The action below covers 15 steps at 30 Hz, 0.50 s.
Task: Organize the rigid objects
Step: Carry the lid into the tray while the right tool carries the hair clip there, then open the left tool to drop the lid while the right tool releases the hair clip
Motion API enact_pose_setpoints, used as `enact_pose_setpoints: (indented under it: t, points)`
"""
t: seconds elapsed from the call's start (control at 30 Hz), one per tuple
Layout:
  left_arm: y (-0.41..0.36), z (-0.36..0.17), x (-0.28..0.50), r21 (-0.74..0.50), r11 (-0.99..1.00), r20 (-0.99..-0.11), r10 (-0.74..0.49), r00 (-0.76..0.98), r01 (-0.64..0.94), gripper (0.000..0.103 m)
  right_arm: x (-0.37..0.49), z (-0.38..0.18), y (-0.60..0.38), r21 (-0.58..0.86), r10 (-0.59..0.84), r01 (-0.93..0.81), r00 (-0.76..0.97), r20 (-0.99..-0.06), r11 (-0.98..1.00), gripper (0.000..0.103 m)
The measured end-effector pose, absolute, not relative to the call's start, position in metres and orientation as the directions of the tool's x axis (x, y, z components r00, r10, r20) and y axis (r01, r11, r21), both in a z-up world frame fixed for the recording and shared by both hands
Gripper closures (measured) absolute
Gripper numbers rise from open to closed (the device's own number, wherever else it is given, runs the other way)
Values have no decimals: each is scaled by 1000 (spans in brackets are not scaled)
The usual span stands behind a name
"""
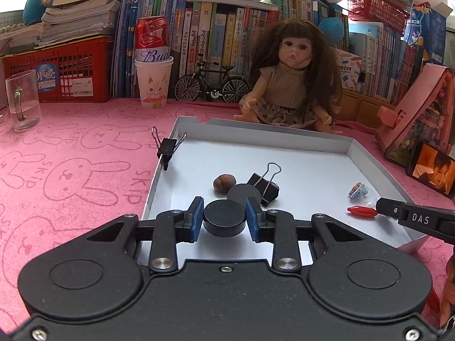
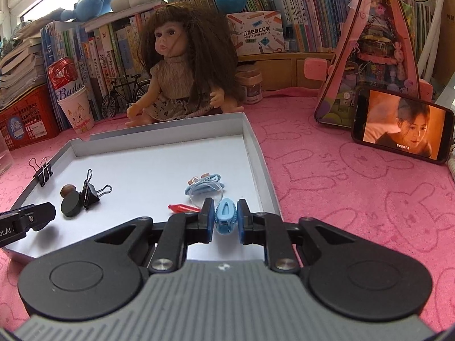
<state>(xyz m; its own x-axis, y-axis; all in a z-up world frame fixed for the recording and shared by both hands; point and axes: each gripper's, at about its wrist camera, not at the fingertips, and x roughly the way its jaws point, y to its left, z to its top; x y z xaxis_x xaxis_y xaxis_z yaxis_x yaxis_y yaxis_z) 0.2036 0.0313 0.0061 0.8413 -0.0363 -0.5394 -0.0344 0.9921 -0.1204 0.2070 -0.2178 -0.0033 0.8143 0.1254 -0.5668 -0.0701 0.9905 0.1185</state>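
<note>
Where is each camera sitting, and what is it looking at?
Left wrist: sits on the left gripper, looking along its fingers at the black disc it holds, over the white tray.
Right wrist: sits on the right gripper, looking at the blue hair clip it holds, above the tray's right side.
Both show the tray, the doll, the red piece, and the other gripper's tip.

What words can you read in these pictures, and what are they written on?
"Bud": red can standing in a paper cup.
"SKIP": pink bunny cloth.
"POCKET LABEL PRINTER": box on the shelf.
"DAS": side of the right hand-held gripper.
Book spines, the red basket's sticker and the phone's subtitle: too small or blurred to read.
</note>
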Motion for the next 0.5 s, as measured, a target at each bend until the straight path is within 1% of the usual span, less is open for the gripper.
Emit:
enact_pose_setpoints:
  t: [0.5]
  points:
    - [20, 0, 231, -119, 992, -562, -27, 827, -49, 73, 231, -4, -212, 112, 121, -68, 803, -583, 991, 82]
